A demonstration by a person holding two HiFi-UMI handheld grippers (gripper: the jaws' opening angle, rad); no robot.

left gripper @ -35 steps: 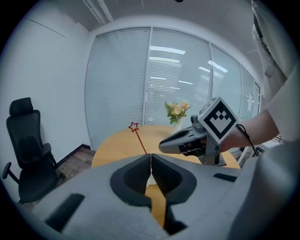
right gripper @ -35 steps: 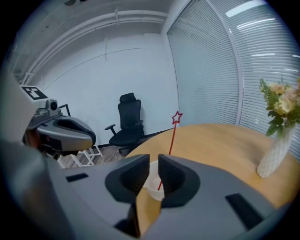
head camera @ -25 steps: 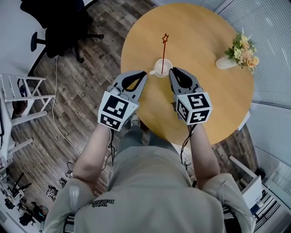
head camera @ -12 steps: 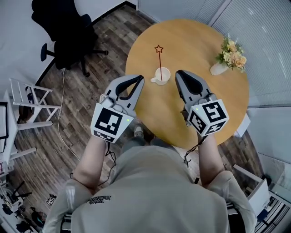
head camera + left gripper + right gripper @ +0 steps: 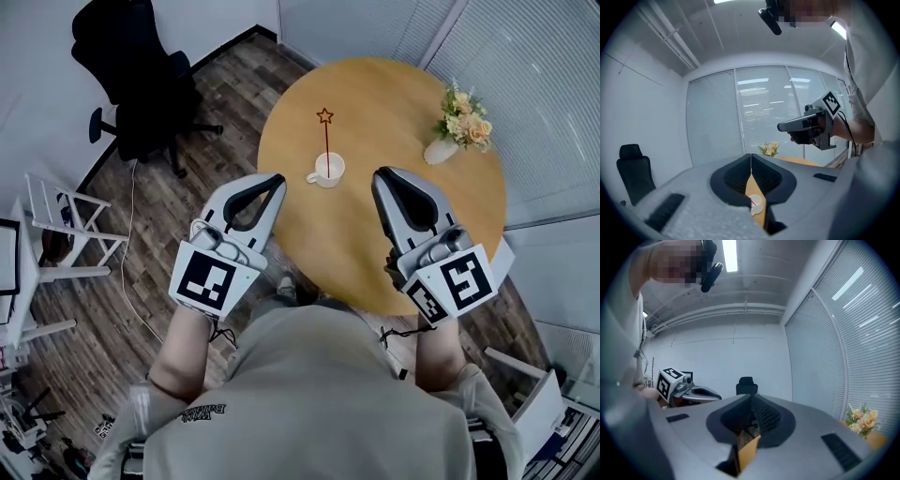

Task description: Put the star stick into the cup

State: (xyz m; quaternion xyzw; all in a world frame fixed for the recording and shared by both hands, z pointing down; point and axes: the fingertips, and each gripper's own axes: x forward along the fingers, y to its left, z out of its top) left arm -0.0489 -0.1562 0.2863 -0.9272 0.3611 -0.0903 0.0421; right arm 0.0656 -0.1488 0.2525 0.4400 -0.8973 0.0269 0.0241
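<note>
A white cup [image 5: 328,170] stands on the round wooden table [image 5: 412,225] near its left side. The red star stick [image 5: 326,141] stands upright in the cup, its star outline at the top. My left gripper [image 5: 272,178] is shut and empty, held left of the cup over the table's edge. My right gripper [image 5: 380,174] is shut and empty, to the right of the cup. In the left gripper view the cup [image 5: 756,204] with the stick shows below the closed jaws, and the right gripper [image 5: 780,126] crosses at the upper right.
A small vase of yellow flowers [image 5: 457,127] lies at the table's far right. A black office chair [image 5: 131,66] stands on the wood floor to the left, a white rack [image 5: 56,234] further left. Blinds line the right wall.
Both grippers have drawn back from the cup toward the person and spread apart. The view has shifted, so the table and cup sit further off. The stick stays in the cup.
</note>
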